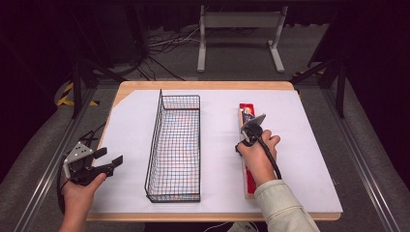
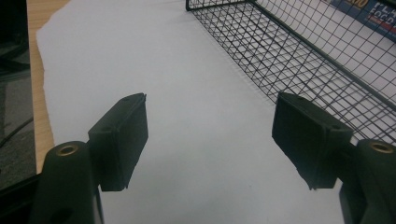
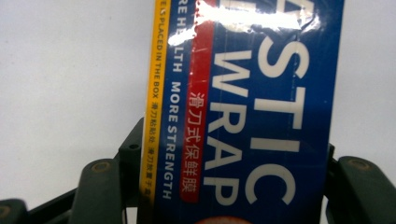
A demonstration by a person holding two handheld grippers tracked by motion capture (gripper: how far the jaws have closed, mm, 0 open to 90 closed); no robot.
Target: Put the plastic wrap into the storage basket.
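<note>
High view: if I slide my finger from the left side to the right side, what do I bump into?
left gripper → wire basket → right gripper, set on the plastic wrap box → the bare right part of the white table cover.

Left gripper [image 2: 210, 140]: two black fingers [image 2: 119, 140] set wide apart, nothing between them. Beneath: white sheet [image 2: 187, 93] on wooden bench [image 2: 39, 116]. Upper right: black wire basket [image 2: 299, 51], just beside the right-hand finger. Blue printed box [image 2: 369, 11] behind the mesh.
</note>
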